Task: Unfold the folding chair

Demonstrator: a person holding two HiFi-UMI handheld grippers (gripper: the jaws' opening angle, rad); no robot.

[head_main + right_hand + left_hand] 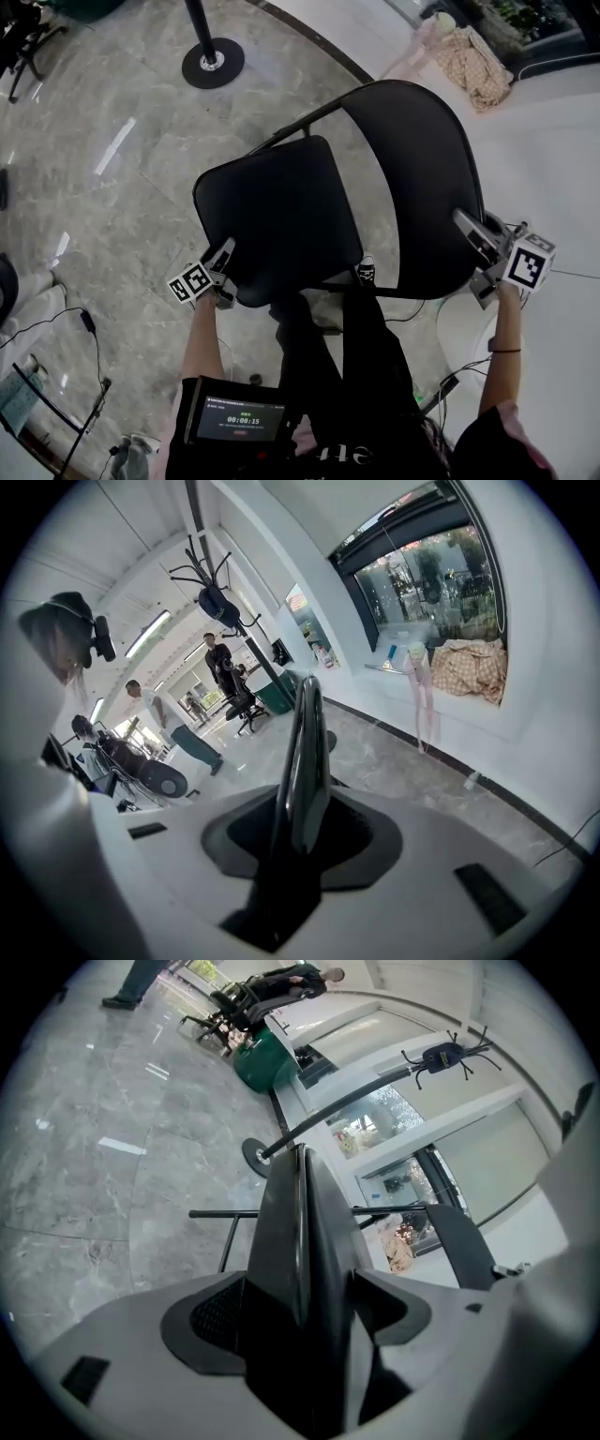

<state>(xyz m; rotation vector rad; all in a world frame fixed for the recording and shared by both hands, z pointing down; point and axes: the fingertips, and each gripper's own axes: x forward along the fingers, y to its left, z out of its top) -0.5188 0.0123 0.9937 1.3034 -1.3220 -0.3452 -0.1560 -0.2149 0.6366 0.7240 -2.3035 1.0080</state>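
The black folding chair stands below me on the marble floor, its padded seat (277, 216) to the left and its curved backrest (422, 178) to the right. My left gripper (223, 262) is at the seat's near left corner. In the left gripper view the seat's edge (300, 1232) runs between the jaws of the left gripper (302, 1312), with a dark gap beside one pad, so the jaws stand open around it. My right gripper (473, 236) is shut on the backrest's right edge. The right gripper view shows that thin edge (307, 747) pinched in the right gripper (298, 832).
A stanchion base (213, 62) stands on the floor beyond the chair. A checked cloth (478, 61) lies on the white ledge at upper right. Cables (66, 323) trail at lower left. My legs and a shoe (366, 272) are right behind the seat. People (220, 667) stand far off.
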